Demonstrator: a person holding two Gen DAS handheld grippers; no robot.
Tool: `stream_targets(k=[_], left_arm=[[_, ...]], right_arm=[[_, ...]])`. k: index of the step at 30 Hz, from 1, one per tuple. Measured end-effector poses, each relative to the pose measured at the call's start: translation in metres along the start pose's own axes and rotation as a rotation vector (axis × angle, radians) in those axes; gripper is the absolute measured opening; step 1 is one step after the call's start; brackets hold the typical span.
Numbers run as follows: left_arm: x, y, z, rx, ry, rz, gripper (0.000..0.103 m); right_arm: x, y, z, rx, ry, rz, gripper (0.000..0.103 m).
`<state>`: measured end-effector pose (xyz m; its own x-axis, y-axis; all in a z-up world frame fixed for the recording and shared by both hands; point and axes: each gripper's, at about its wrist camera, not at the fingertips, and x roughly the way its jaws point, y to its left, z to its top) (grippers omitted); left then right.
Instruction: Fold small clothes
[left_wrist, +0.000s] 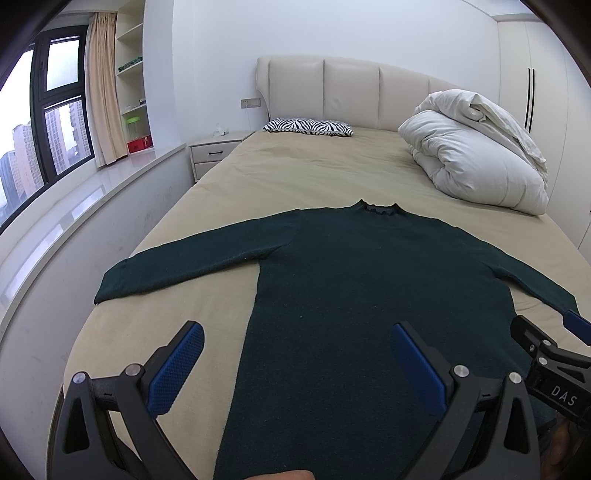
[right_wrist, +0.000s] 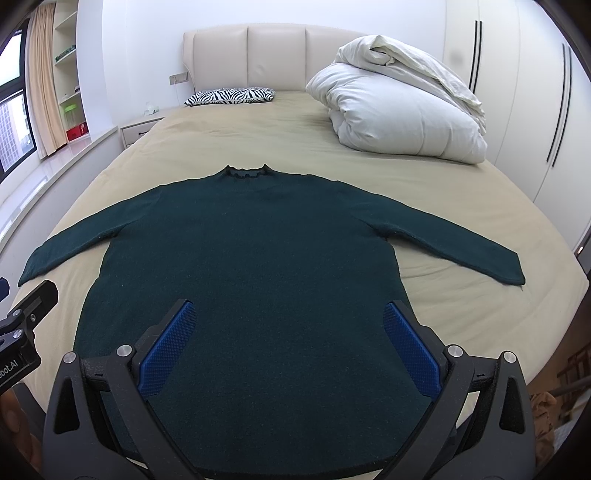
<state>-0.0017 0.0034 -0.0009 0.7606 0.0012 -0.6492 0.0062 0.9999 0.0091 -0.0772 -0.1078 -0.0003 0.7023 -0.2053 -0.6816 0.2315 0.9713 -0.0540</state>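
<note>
A dark green long-sleeved sweater (left_wrist: 351, 280) lies flat on the beige bed (left_wrist: 295, 173), collar toward the headboard, both sleeves spread out; it also shows in the right wrist view (right_wrist: 251, 258). My left gripper (left_wrist: 295, 350) is open and empty, hovering over the sweater's lower left side. My right gripper (right_wrist: 290, 332) is open and empty above the sweater's lower middle. The right gripper also shows at the right edge of the left wrist view (left_wrist: 546, 350), and the left gripper at the left edge of the right wrist view (right_wrist: 26, 314).
A folded white duvet (left_wrist: 476, 147) lies at the bed's far right, a zebra-print pillow (left_wrist: 308, 126) by the headboard. A nightstand (left_wrist: 216, 151), window ledge (left_wrist: 92, 199) and shelves stand left. Wardrobe doors (right_wrist: 535, 92) stand right.
</note>
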Motion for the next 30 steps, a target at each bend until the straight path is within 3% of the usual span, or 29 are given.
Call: stream_targets(k=[8,13,16,20,25,30], left_arm=[[0.012,0.007,-0.014,-0.013,0.035,0.010,0.103],[0.023,0.000,-0.030,0.046,0.044,0.066,0.103],[0.029,-0.002,-0.032,0.072,0.039,0.092,0.103],[0.039,-0.013,-0.027,0.155,0.027,0.125,0.103],[0.063,-0.020,-0.019,0.124,0.109,0.022,0.103],[0.085,-0.025,-0.017,0.019,0.153,-0.142,0.103]], right_arm=[[0.007,-0.011,0.001,0.025,0.031,0.027,0.103],[0.026,-0.057,0.001,0.125,0.070,0.036,0.103],[0.042,-0.112,-0.002,0.260,0.112,0.053,0.103],[0.066,-0.216,-0.015,0.538,0.116,0.123,0.103],[0.102,-0.358,-0.054,0.983,0.061,0.197,0.102],[0.135,-0.442,-0.065,1.087,0.049,0.145,0.092]])
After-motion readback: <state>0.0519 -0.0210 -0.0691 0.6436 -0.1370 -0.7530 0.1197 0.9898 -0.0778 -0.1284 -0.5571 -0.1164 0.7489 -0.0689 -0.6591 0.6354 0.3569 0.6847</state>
